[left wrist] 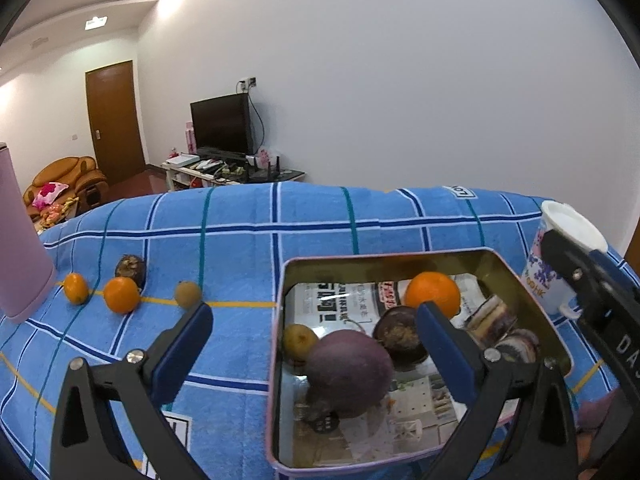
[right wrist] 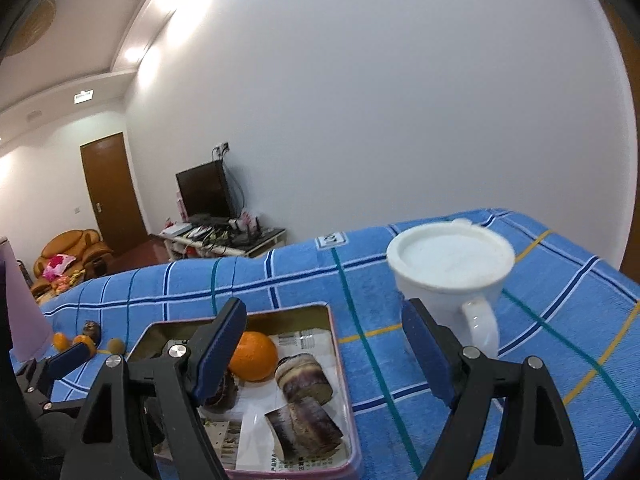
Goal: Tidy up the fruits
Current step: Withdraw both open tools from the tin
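Observation:
An open tin [left wrist: 277,360] lined with newspaper holds an orange [left wrist: 432,294], a big purple fruit [left wrist: 348,372], a dark round fruit [left wrist: 400,338], a yellowish fruit [left wrist: 298,342] and striped cane pieces [left wrist: 492,316]. My left gripper [left wrist: 316,344] hangs open over the tin's left part, gripping nothing. On the cloth to the left lie two small oranges [left wrist: 121,294], a dark fruit [left wrist: 130,270] and a brown fruit [left wrist: 188,294]. My right gripper [right wrist: 324,354] stands open above the tin's [right wrist: 336,344] right side, over the orange [right wrist: 253,356] and cane pieces [right wrist: 304,378], with nothing held.
A white mug [right wrist: 452,268] stands just right of the tin, close to my right gripper's right finger. A tall pink container [left wrist: 20,260] stands at the far left by the loose fruits. The blue checked cloth [left wrist: 240,248] covers the whole table, whose far edge drops off.

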`<state>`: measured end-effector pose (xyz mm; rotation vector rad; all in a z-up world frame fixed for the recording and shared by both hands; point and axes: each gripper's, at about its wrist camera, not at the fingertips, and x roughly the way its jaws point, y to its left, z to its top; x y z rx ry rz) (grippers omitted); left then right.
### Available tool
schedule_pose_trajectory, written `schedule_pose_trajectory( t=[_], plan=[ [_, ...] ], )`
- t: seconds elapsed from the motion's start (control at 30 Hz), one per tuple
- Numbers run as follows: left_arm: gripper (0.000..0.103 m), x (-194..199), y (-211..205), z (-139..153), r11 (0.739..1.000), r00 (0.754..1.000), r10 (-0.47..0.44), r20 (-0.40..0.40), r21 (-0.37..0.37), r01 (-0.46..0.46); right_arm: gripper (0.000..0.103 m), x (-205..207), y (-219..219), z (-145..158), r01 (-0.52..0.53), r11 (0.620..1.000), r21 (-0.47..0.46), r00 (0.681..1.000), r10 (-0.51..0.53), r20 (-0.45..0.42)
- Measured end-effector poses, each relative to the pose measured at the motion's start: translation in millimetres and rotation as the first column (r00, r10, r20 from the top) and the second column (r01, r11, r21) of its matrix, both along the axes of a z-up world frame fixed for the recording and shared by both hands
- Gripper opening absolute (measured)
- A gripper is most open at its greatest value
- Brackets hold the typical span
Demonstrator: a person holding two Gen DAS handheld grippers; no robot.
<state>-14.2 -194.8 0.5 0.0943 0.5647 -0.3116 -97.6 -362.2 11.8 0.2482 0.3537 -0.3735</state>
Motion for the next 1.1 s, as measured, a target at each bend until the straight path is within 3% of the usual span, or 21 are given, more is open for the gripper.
schedule_pose_trajectory(
  t=[0.23, 0.53, 0.77, 1.1],
  plan=[
    [0.103, -6, 13, 0, 0.999, 0.998, 0.045, 0.036, 0.011, -0.045, 0.081, -7, 2, 2, 0.021, 0.999, -0.026, 0.999, -0.020, 0.043],
    [0.103, -11, 36, 4, 0.992, 0.989, 0.079, 0.125, 0.089, -0.091, 0.081, -20, 13, 4, 0.035, 0.997, -0.064, 0.996, -0.030, 0.079],
    [0.103, 0, 69, 4, 0.988, 0.986, 0.122, 0.113, 0.083, -0.132, 0.081, -28, 17, 6, 0.082, 0.995, -0.052, 0.992, -0.076, 0.099],
    [0.103, 9, 101, 6, 0.976, 0.972, 0.131, 0.194, 0.146, -0.160, 0.081, -6, 29, -3, 0.029, 0.999, 0.027, 1.000, -0.029, -0.008]
  ],
)
